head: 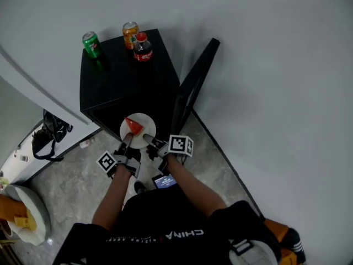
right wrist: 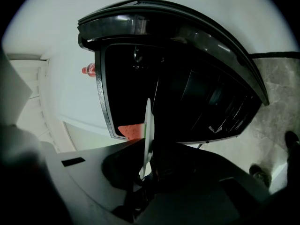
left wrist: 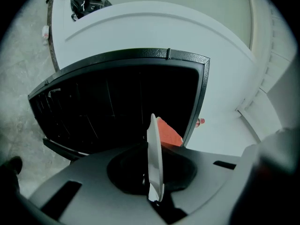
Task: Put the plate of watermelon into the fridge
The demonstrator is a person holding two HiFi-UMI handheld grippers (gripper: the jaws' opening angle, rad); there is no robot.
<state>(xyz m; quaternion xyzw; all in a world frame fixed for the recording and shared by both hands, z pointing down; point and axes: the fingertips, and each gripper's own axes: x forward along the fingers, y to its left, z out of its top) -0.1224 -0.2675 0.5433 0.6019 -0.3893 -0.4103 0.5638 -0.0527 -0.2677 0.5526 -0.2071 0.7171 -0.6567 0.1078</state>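
Plate of watermelon: white and round, carrying a red watermelon wedge. It is held off the floor at the centre of the head view, just in front of the open fridge.
Left gripper: jaws pinched onto the plate's near-left rim, which stands edge-on between them in the left gripper view.
Right gripper: jaws closed tight on the near-right rim, with the wedge showing just beyond.
Fridge: low and black, its door swung open toward the upper right. The dark inside faces the plate.
Fridge top: green can, orange can and bottle in the upper left, well apart from the plate.
Handling: probably light, stiff and smooth-glazed, so a thin rim pinch could slip. It may chip if knocked on the fridge frame. The wedge lies loose and would likely slide on a tilt.
Hold: opposite sides of the rim, kept level.
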